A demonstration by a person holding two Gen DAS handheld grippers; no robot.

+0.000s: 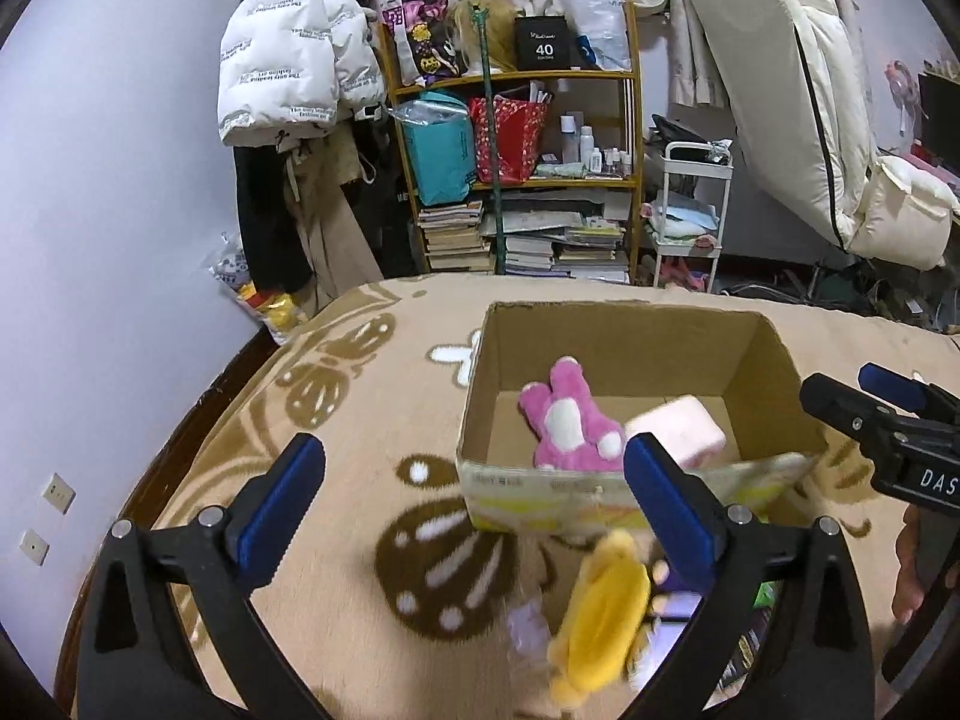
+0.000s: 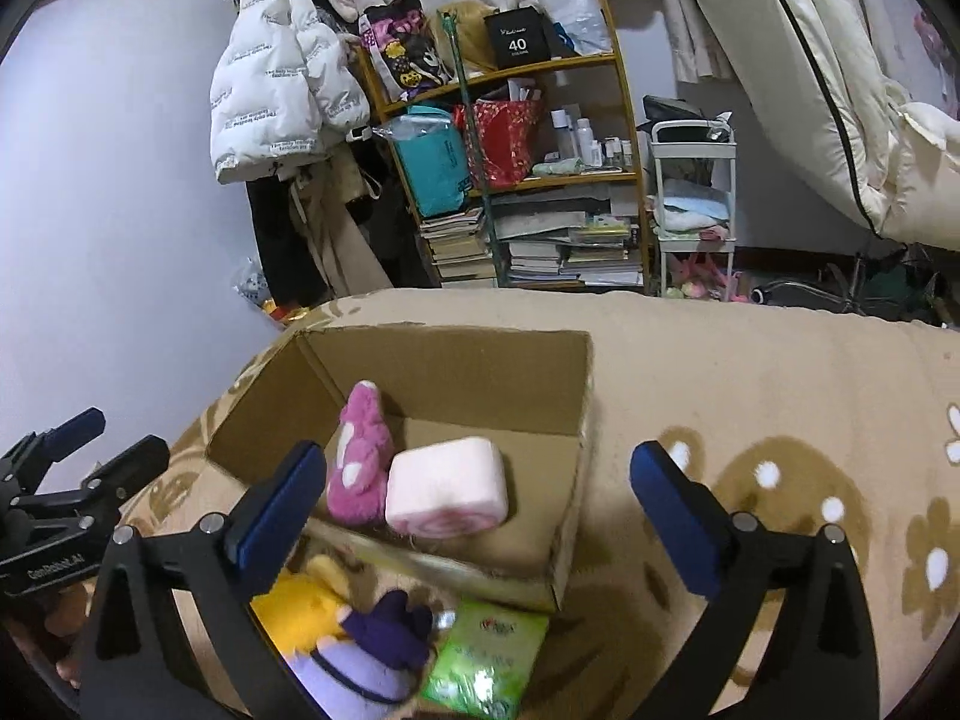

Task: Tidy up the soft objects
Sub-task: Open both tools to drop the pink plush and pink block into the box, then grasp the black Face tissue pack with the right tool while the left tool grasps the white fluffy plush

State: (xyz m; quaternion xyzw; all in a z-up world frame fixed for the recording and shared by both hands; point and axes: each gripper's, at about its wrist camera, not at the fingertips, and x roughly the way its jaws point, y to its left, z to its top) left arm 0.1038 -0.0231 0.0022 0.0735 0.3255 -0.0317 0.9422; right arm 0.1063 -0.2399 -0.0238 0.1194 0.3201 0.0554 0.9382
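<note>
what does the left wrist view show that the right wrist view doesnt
Only the left wrist view: wall sockets low on the left wall. Only the right wrist view: a green packet and a purple plush in front of the box. Both: the box holding the pink plush and pink block, the yellow plush outside, and open, empty left gripper and right gripper.
</note>
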